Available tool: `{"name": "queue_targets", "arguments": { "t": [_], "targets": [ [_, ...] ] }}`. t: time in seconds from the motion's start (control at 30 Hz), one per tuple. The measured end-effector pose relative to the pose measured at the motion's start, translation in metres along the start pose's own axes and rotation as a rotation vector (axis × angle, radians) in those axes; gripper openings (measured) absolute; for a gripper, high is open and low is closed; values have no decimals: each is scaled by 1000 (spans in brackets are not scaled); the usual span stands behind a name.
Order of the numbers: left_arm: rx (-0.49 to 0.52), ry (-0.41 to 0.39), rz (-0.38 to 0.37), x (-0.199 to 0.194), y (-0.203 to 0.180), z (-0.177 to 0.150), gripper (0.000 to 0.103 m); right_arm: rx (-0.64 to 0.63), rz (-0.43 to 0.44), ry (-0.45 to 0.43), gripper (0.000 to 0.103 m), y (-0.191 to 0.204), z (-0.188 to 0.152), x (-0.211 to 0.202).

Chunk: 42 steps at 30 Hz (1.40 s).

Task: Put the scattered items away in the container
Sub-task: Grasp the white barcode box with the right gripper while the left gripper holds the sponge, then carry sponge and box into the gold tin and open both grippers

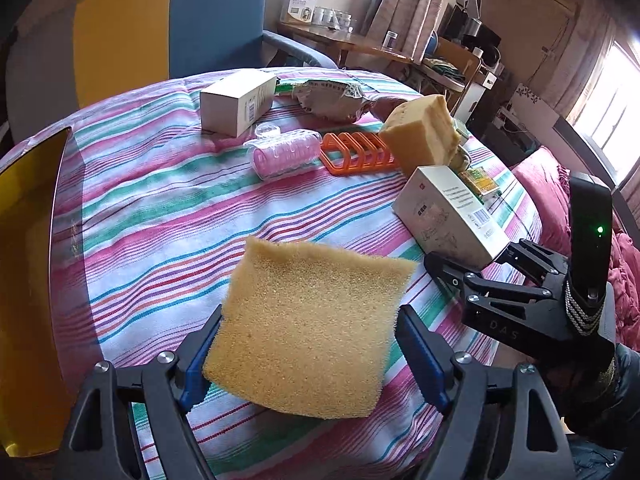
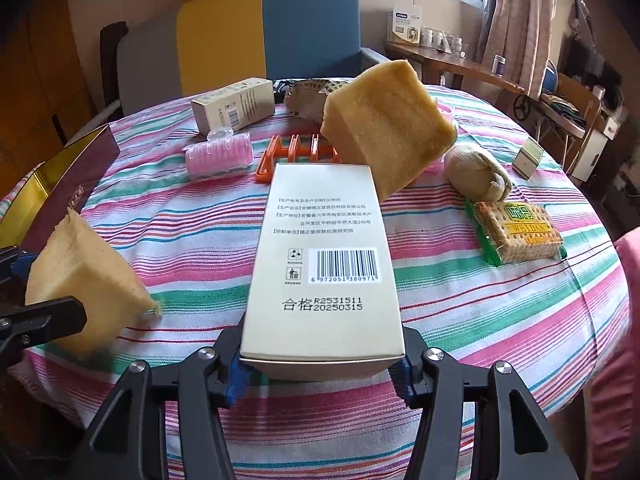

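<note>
My left gripper (image 1: 310, 320) is shut on a flat yellow sponge (image 1: 308, 360), its blue pads pressed to the sponge's two side edges, holding it tilted above the striped cloth. In the right wrist view the same sponge (image 2: 84, 276) hangs at the far left. My right gripper (image 2: 322, 356) is shut on the near end of a long white barcode box (image 2: 324, 260), also seen as the white barcode box (image 1: 444, 212) in the left wrist view. The container, a gold-lined box (image 1: 28, 280) with maroon walls (image 2: 76, 188), stands open at the table's left edge.
On the round striped table (image 2: 480, 320) lie a thick sponge block (image 2: 388, 128), pink hair rollers (image 2: 220, 156), an orange rack (image 1: 356, 152), a second white box (image 1: 236, 100), a crumpled packet (image 1: 332, 98), a cloth ball (image 2: 476, 172) and a cracker packet (image 2: 516, 232). A blue-and-yellow chair (image 2: 280, 28) stands behind.
</note>
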<state>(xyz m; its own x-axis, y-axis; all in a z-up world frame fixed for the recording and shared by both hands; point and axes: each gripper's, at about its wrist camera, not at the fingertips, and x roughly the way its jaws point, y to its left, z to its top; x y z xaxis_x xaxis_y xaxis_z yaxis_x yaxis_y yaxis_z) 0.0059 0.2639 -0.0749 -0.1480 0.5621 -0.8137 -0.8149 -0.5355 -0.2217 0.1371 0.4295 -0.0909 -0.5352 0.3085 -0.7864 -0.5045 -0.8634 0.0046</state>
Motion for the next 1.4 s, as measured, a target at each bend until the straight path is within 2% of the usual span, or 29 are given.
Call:
{"name": "queue_targets", "arguments": {
  "t": [0.07,0.17,0.37,0.57,0.73,0.9,1.03,1.17,1.4],
  "targets": [
    [-46,21,-25,6,5,-5,70,-12,-6,-5,57,1,0,0],
    [-108,8,-38,3,11,-12,68,-32,-12,-10,51,4,0,0],
    [-149,-113,-4,-44,20,-10,67,-52,6,-6,51,12,1,-7],
    [-248,-215,107,-95,58,-14,68,-127,89,-44,51,49,20,-23],
    [-369,-279,229,-130,114,-26,68,-220,228,-82,51,110,46,-35],
    [-489,-288,325,-148,169,-44,68,-293,366,-105,51,180,73,-41],
    [-550,-280,372,-150,200,-53,68,-362,432,-111,51,228,83,-44],
    [-567,-264,418,-149,215,-60,68,-424,454,-96,51,268,85,-37],
    [-610,-213,519,-145,244,-70,71,-439,466,-20,51,305,93,-5]
  ]
}}
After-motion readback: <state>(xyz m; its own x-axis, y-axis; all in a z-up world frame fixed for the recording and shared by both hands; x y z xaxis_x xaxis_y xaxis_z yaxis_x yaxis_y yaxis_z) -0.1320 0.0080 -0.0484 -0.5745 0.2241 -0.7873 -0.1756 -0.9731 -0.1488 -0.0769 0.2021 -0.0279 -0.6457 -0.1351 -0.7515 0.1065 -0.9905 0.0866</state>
